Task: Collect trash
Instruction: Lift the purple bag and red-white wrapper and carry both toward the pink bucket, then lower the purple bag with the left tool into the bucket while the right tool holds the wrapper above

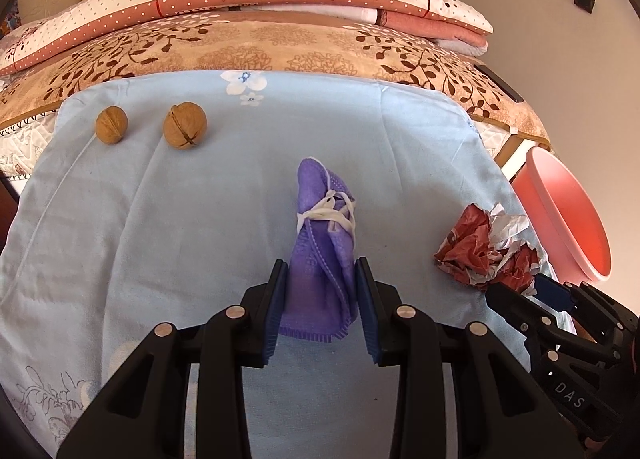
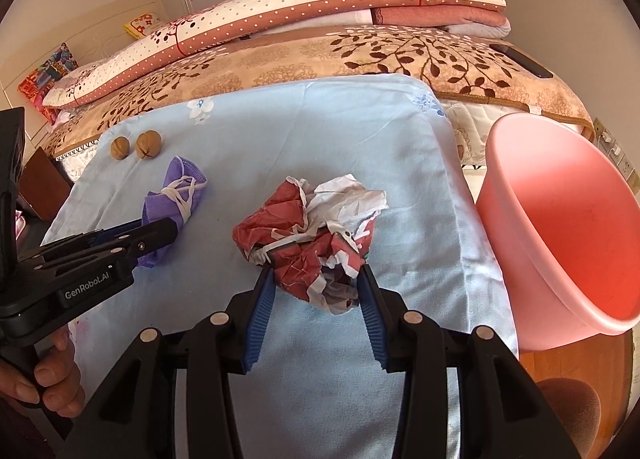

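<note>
Left tool [image 1: 322,271] is clamping the purple mask [image 1: 324,255]; I'm clamping my right tool [image 2: 318,279] on crumpled paper [image 2: 310,235] beside the pink bin [image 2: 568,227].

Left claw [image 1: 321,279]: matte black plastic linkage, two broad arms per side, each carrying a round silver rivet. Fingers [image 1: 275,311] faced with blue ribbed pads. Seen from the right wrist view, its side bears white lettering "GenRobot.AI", with small dark screws along the finger; a black box-shaped housing sits at the rear.

Right claw [image 2: 316,287]: same build, black arms, four silver rivets, blue ribbed pads. From the left wrist view, its body shows white letters "DAS" on black.

Person's hand [image 2: 52,383]: fingers with short, unpainted nails; no sleeve discernible.
</note>
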The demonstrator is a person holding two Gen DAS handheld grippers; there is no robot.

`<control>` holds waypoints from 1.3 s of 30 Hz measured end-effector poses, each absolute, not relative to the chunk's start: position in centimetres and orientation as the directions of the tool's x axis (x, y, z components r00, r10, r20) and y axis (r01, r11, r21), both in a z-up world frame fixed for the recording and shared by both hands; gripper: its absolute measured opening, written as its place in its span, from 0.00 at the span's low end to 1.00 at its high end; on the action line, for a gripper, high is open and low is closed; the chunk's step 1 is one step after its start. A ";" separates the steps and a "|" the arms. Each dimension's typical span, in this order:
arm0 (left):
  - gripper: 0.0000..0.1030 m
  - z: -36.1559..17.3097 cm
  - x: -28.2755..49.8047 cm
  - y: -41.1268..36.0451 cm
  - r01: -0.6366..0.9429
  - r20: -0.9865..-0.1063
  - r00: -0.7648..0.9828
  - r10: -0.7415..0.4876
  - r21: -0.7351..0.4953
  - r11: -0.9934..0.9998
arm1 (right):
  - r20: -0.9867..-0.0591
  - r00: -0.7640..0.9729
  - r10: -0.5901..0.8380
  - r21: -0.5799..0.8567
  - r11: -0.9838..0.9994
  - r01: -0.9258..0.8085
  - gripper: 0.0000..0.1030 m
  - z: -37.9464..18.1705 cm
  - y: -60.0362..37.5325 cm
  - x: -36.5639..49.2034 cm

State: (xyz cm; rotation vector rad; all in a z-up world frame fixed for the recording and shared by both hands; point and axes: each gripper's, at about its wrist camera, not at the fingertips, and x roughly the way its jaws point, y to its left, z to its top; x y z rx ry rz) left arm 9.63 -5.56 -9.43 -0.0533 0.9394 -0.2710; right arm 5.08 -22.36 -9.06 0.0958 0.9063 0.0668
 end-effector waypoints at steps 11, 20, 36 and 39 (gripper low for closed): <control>0.33 -9.2 9.5 -5.6 0.268 -0.778 0.542 -0.319 -0.200 0.942 | -0.749 0.659 0.068 0.104 0.994 0.016 0.38 -7.9 -22.3 3.8; 0.33 -6.3 8.4 -8.7 0.356 -0.713 0.575 -0.401 -0.224 0.907 | -0.666 0.746 -0.025 0.030 0.998 0.060 0.38 -4.2 -23.5 0.8; 0.33 -1.3 5.2 -13.9 0.460 -0.606 0.628 -0.488 -0.217 0.861 | -0.557 0.817 -0.151 0.034 0.978 0.204 0.38 0.0 -29.4 -3.3; 0.33 -0.5 4.5 -14.9 0.480 -0.588 0.633 -0.503 -0.210 0.851 | -0.542 0.823 -0.172 0.044 0.972 0.232 0.38 0.6 -30.5 -4.2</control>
